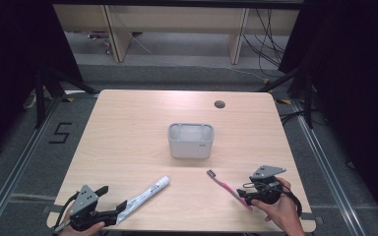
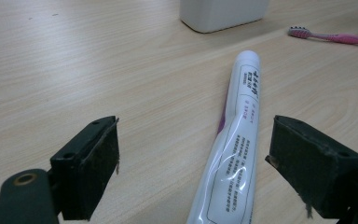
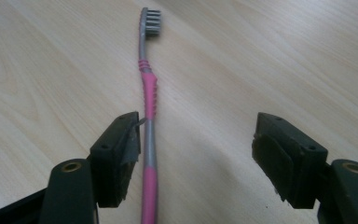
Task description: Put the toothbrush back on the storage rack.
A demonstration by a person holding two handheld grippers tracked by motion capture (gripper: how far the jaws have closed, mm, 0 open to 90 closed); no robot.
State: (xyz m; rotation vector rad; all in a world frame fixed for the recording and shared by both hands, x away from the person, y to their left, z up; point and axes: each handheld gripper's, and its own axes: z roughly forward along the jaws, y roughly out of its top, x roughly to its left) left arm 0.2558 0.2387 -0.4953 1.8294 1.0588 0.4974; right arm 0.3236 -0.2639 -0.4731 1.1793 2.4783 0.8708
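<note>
2 tools (image 1: 112,215) (image 1: 243,197) apart, 1 toothbrush (image 1: 225,186), 1 toothpaste tube (image 1: 145,197), 1 holder (image 1: 191,140)

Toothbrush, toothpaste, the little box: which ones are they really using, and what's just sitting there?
Being used:
toothbrush, between the open right gripper
toothpaste, between the open left gripper
probably the grey holder, likely where they go

Just there:
table's round hole
cables on the floor

Toothbrush (image 1: 228,187), toothpaste tube (image 1: 144,199), holder (image 1: 191,140)
</note>
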